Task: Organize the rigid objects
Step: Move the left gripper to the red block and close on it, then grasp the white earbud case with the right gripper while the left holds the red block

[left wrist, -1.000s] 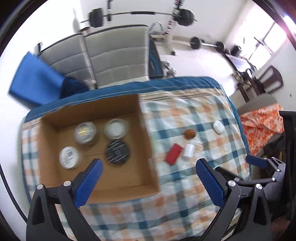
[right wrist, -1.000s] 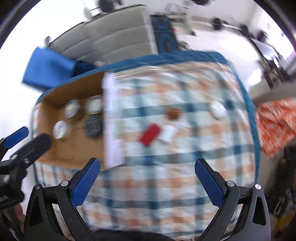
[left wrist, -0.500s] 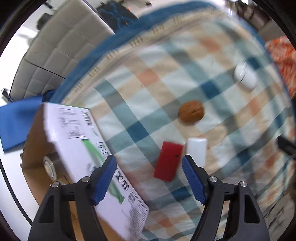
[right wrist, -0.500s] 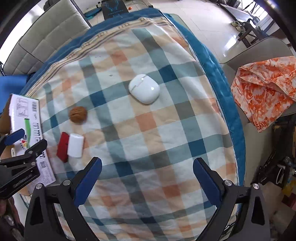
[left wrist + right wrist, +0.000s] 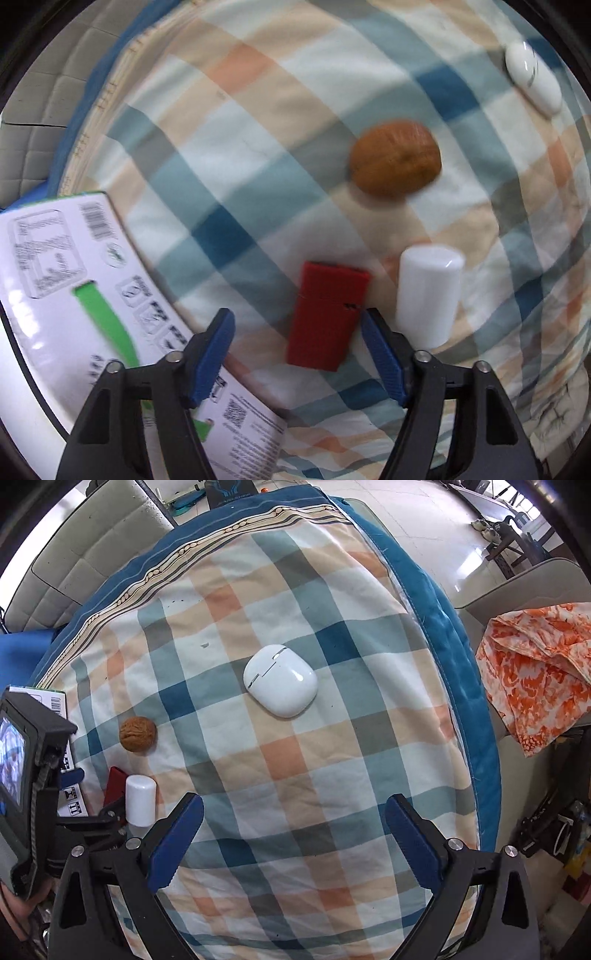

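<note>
While the checked cloth [image 5: 295, 760] covers the bench, a printed box flap [image 5: 55, 280] lies at its left edge. Right tongs [image 5: 293, 836] hang wide open, empty, below the white earbud case [image 5: 280, 679]. Left tongs [image 5: 297, 356], jaws just closing, straddle the red block [image 5: 327, 314], seemingly not yet pressing it; white cylinder [image 5: 426, 295] just beside, walnut [image 5: 395, 162] above

Checked bedcover [image 5: 295, 760] – walnut [image 5: 137, 734], red block [image 5: 327, 314], white cylinder [image 5: 426, 295], earbud case [image 5: 280, 679], box flap [image 5: 55, 280]
</note>
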`<state>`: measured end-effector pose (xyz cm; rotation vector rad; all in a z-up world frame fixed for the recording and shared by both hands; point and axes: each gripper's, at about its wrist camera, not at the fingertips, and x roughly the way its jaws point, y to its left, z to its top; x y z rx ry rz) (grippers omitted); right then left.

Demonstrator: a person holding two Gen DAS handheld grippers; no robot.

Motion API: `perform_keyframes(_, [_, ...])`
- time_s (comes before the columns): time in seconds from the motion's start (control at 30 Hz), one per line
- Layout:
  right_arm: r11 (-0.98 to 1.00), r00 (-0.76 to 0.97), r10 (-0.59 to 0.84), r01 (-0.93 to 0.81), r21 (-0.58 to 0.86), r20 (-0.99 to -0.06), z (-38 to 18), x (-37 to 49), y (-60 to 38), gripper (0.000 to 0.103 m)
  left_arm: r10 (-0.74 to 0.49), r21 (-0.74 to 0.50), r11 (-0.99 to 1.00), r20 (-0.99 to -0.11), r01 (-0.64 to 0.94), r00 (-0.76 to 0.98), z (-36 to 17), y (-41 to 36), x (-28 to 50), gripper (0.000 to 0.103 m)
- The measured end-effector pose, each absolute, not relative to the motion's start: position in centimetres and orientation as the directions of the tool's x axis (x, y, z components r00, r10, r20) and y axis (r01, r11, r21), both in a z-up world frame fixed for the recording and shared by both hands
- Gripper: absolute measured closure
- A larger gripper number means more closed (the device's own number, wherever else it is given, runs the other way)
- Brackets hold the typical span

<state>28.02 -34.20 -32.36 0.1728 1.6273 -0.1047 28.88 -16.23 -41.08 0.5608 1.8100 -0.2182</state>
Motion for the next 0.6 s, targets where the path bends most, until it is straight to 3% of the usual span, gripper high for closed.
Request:
perform_keyframes(0.13, [0.984, -0.056, 0.052, 0.175, 0.042, -0.997, -32.5, 28.7, -34.7, 0.002, 0.166, 0.057, 0.917, -0.955, 0.396, -0.246, -41.3, -15.2, 28.3, 0.069])
perform_keyframes(0.47, [0.982, -0.014, 0.065, 0.179, 0.062, -0.998, -34.2, 32.2, -35.0, 0.005, -0.090, -0.109, 0.988, -0.982, 0.106, -0.167, -39.7, -13.3, 29.7, 0.070])
perform_keyframes(0.6, [0.992, -0.028, 0.045, 0.123, 0.041, -0.999, -36.4, 34.4, -33.9, 0.024, -0.155, -0.159, 0.987, -0.975, 0.015, -0.160, -40.2, -12.8, 30.3, 0.070])
